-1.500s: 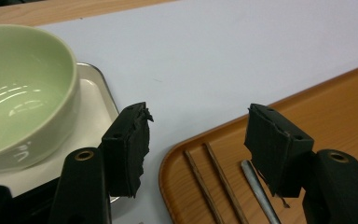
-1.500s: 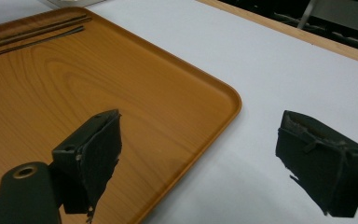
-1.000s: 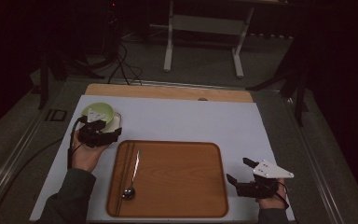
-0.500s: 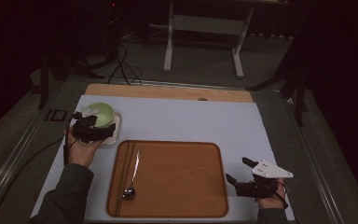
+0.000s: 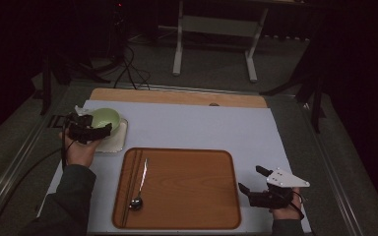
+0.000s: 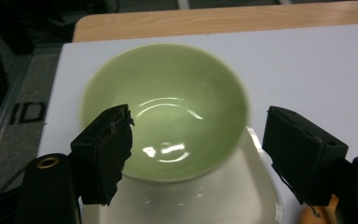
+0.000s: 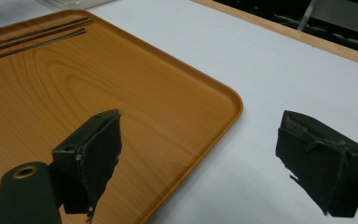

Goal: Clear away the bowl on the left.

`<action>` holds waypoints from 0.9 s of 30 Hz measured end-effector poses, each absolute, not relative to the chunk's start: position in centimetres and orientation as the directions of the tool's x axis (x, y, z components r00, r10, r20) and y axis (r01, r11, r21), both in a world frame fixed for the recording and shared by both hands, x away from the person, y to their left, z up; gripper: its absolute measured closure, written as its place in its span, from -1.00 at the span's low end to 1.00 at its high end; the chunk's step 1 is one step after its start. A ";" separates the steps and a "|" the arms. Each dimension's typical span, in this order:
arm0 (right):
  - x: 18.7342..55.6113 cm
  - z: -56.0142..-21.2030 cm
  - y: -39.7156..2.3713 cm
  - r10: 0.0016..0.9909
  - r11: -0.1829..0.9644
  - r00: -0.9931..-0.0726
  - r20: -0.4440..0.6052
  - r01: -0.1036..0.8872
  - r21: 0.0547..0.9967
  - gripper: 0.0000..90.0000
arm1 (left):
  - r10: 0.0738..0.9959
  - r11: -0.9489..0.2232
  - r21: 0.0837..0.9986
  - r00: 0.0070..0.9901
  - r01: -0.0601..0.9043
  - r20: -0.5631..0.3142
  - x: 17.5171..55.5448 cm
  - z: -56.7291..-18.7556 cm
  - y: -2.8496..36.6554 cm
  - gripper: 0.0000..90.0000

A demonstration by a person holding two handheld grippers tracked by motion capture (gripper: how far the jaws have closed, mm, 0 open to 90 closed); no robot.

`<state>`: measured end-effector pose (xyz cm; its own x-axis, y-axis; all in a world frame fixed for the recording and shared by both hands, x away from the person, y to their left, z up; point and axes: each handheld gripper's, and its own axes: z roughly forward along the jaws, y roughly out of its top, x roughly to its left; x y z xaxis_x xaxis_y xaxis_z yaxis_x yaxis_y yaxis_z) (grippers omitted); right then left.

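Note:
A pale green bowl [image 5: 104,118] [image 6: 163,107] stands on a white square plate [image 5: 114,142] [image 6: 242,196] at the table's left. My left gripper [image 5: 94,129] [image 6: 200,154] sits at the bowl's near side, open. Its jaws have just been closing a little, with the bowl's near rim between them and neither pad pressing on it. A wooden tray [image 5: 187,191] [image 7: 74,93] in front holds a spoon [image 5: 140,187] [image 7: 32,44] and chopsticks [image 5: 129,187] [image 7: 37,29] along its left side. My right gripper [image 5: 252,179] [image 7: 200,154] hovers open and empty by the tray's right edge.
A pale sheet [image 5: 202,130] covers the table, and a wooden strip [image 5: 177,96] runs along its far edge. Beyond it are a dark floor with cables [image 5: 128,73] and a metal stand [image 5: 216,29].
My left hand has shifted left along the bowl's near side. The bowl, the tray and my right gripper have stayed put.

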<state>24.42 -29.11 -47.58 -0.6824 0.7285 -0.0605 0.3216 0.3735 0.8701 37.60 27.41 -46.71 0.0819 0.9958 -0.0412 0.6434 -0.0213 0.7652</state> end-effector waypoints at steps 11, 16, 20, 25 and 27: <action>24.4 -47.6 -29.1 0.727 0.375 -0.684 -0.060 0.322 0.870 -0.69 | 1.000 0.025 0.711 -0.028 0.703 -0.008 38.8 -48.4 28.8 -0.42; 24.4 -47.6 -29.2 0.729 0.372 -0.683 -0.058 0.323 0.870 -0.69 | 0.998 0.050 0.692 -0.054 0.720 -0.016 39.2 -49.2 29.0 -0.33; 24.4 -47.6 -29.2 0.730 0.371 -0.681 -0.057 0.324 0.870 -0.69 | 0.994 0.106 0.688 -0.083 0.718 -0.067 39.3 -49.7 29.4 -0.26; 24.3 -47.6 -29.3 0.732 0.369 -0.679 -0.057 0.325 0.871 -0.69 | 0.992 0.129 0.692 -0.095 0.710 -0.088 39.3 -50.0 29.7 -0.08; 24.3 -47.6 -29.4 0.734 0.367 -0.677 -0.056 0.325 0.871 -0.69 | 0.990 0.139 0.680 -0.108 0.720 -0.089 39.2 -50.4 29.9 0.01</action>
